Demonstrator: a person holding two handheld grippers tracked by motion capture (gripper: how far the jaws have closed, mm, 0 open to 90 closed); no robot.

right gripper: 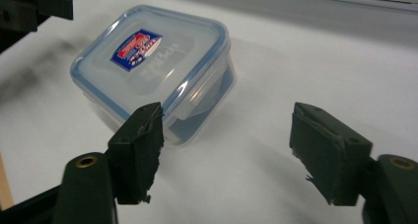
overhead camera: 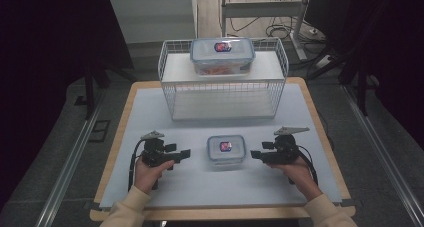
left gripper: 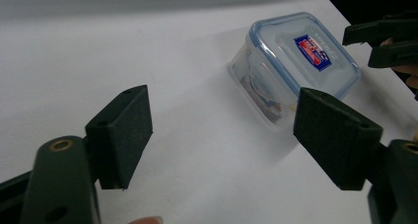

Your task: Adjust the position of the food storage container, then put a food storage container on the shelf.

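**Two open tools flank a small lidded container on the bench**

High view: A small clear container (overhead camera: 226, 150) with a blue-rimmed lid and a red-and-blue label is seen standing upright on the white-covered bench (overhead camera: 150, 112), near its front and between the two tools. The left tool (overhead camera: 182, 154) is held just to its left, the right tool (overhead camera: 256, 155) just to its right; both are pointed inward at the container and neither is seen touching it. Farther back, a white wire basket (overhead camera: 223, 89) is set on the bench, and a larger lidded container (overhead camera: 222, 53) with orange contents is placed on the white shelf at the basket's top.

Left gripper view: The left tool (left gripper: 222, 130) is shown with its jaws spread wide and nothing between them. The small container (left gripper: 296, 61) is seen beyond the jaws, toward the right one, resting on the white surface and apart from both pads. The tips of the right tool (left gripper: 382, 39) are glimpsed at the upper right edge, just past the container.

Right gripper view: The right tool (right gripper: 224, 145) is likewise held wide, with nothing gripped. The small container (right gripper: 153, 73) is seen ahead and to the left; its near corner is overlapped by the left jaw, though contact cannot be told. Dark contents are visible through its clear wall. Part of the left tool (right gripper: 34, 7) is caught at the upper left corner.
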